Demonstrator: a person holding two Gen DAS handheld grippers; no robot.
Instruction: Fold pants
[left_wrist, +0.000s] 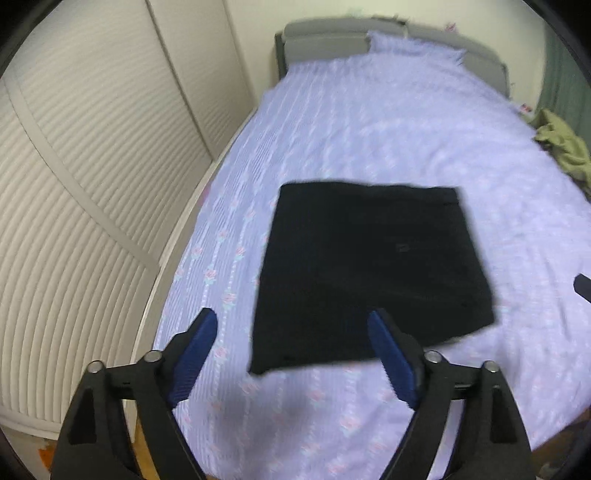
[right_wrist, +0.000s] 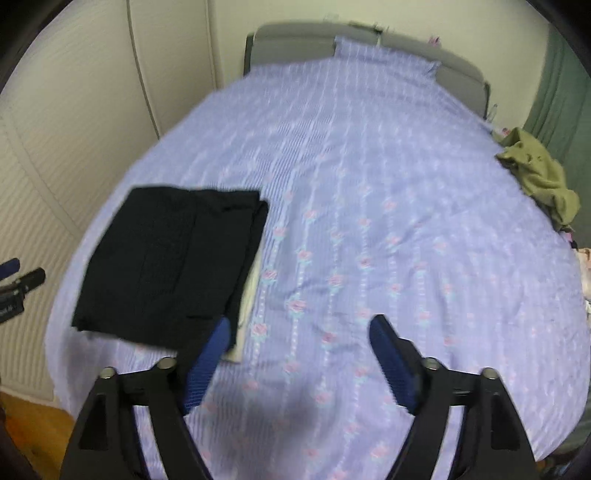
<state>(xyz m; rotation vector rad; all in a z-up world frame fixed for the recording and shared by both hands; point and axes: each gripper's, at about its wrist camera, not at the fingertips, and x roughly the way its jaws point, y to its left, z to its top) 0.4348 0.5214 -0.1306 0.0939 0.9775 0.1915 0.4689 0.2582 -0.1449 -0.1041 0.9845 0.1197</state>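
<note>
The black pants (left_wrist: 373, 273) lie folded into a compact, roughly square packet on the bed (left_wrist: 406, 140), close to its left edge and toward the foot end. Both tongs hang above the bed, holding nothing: the left tongs (left_wrist: 291, 325) gape wide over the packet's near edge, and the right tongs (right_wrist: 299, 328) gape wide over bare bedspread just to the packet's right. Something pale (right_wrist: 247, 306) peeks out from under the packet's right side; I cannot tell what it is.

The folding looks essentially finished, so the step in hand is probably a last tidy or simply backing away. To do that well, lift both tongs straight up so no finger drags a layer loose. If the slightly fanned layers at the far right corner need squaring, press lightly from above rather than pinching. An olive garment (right_wrist: 539, 177) sits crumpled at the bed's right edge, well apart.
</note>
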